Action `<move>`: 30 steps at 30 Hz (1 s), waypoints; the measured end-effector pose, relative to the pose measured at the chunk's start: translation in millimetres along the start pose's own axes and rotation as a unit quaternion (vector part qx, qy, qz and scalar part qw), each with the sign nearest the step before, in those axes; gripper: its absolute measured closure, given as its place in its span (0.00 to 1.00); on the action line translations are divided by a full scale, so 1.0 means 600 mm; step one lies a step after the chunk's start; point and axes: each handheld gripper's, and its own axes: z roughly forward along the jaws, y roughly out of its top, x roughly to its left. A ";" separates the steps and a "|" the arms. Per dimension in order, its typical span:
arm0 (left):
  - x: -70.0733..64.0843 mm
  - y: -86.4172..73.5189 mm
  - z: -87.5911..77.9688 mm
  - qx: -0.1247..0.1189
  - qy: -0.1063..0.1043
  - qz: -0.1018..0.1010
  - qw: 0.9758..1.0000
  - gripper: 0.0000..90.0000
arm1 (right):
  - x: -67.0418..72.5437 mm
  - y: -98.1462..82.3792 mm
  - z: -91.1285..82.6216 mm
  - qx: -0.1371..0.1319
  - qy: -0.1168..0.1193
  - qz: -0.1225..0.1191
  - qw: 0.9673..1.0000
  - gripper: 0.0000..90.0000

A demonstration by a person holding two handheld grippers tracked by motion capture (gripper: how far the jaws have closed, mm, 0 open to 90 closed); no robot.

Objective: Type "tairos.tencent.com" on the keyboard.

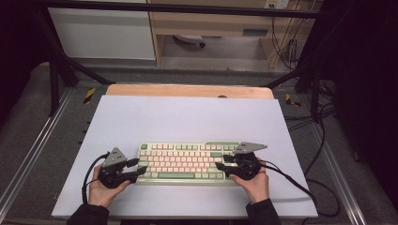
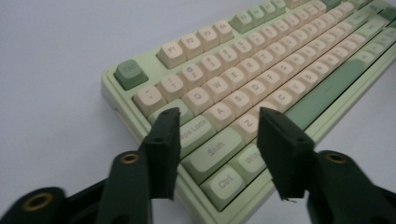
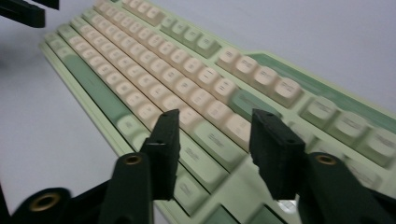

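Observation:
A pale green keyboard (image 1: 187, 163) with cream keys lies flat on the near half of the mat, long side toward the person. My left gripper (image 1: 139, 168) is at its left end, jaws apart. In the left gripper view that gripper (image 2: 218, 119) hovers open over the Caps Lock, Shift and Z keys of the keyboard (image 2: 261, 60), pressing on nothing. My right gripper (image 1: 221, 165) is at the keyboard's right end. In the right gripper view it (image 3: 215, 119) stands open above the lower right keys of the keyboard (image 3: 154, 51), a little blurred.
A pale lavender mat (image 1: 187, 117) covers the table, with a strip of bare wood (image 1: 187, 90) along the far edge. Black cables (image 1: 300, 187) trail off to the right. A metal frame and cabinets stand beyond the table.

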 end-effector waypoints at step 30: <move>0.035 -0.050 -0.022 0.012 -0.010 0.003 1.000 0.08 | -0.087 -0.130 -0.071 0.005 -0.014 0.057 0.998 0.00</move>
